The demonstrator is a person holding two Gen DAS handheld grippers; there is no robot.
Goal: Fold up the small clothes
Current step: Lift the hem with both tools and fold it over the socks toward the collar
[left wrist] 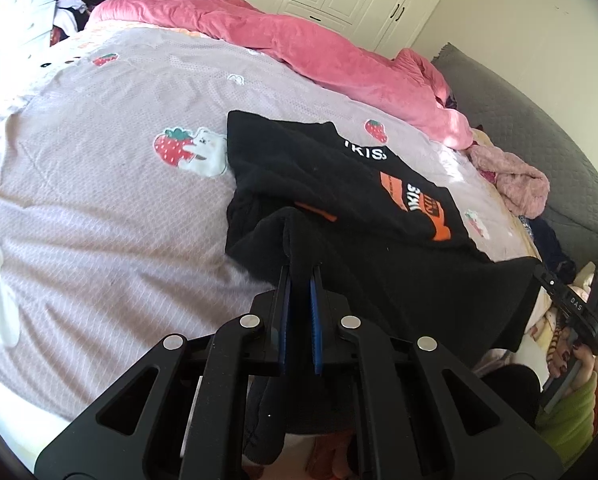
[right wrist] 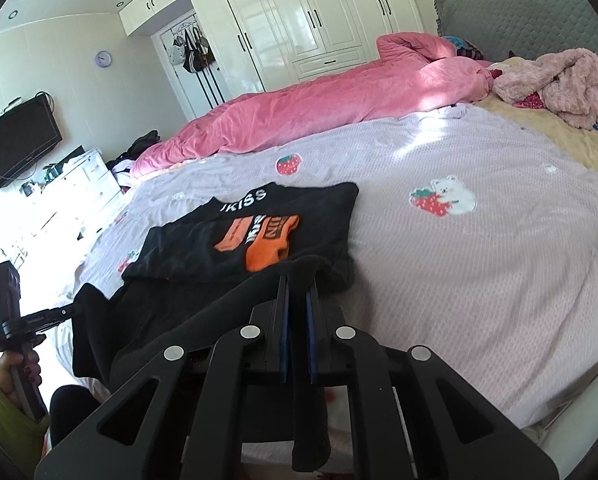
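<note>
White wardrobe doors (right wrist: pixel 299 20) and a grey headboard (left wrist: pixel 539 140) are seen behind a bed covered by a lilac strawberry-print bedspread (left wrist: pixel 99 220), with a pink duvet (right wrist: pixel 319 108) bunched along its far edge. A black T-shirt (right wrist: pixel 283 220), printed with orange blocks and white lettering, is spread near the bed's near edge, its upper part flat and its lower hem lifted off the bedspread. The hem is pinched at one corner by the left gripper (left wrist: pixel 300 276) and at the other by the right gripper (right wrist: pixel 298 284), both narrowed onto the cloth.
</note>
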